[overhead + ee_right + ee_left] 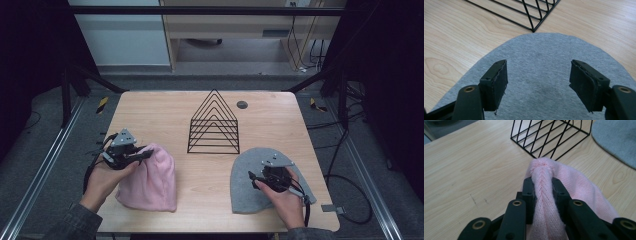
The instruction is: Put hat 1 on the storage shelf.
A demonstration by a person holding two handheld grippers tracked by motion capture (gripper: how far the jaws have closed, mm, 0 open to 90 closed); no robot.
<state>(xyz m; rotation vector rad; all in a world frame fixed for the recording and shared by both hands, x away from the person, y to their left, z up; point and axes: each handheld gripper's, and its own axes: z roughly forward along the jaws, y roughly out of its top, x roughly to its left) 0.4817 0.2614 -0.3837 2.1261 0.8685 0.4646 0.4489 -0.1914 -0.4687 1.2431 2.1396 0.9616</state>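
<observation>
A pink knitted beanie [150, 180] lies at the table's front left. My left gripper [145, 151] is shut on its top end, and in the left gripper view a bunched fold of the pink beanie [544, 182] stands pinched between both pads. A grey beanie [245, 175] lies flat at the front right. My right gripper [254, 178] hovers over it with its jaws open; in the right gripper view the grey beanie [541, 65] spreads under the gap and nothing is between the pads [499, 80].
A black wire rack [214, 124] of triangular frames stands at the table's middle, just behind both hats. A small dark round cap [242, 104] sits in the wooden table [150, 110] at the back right. Cables trail on the floor to the right.
</observation>
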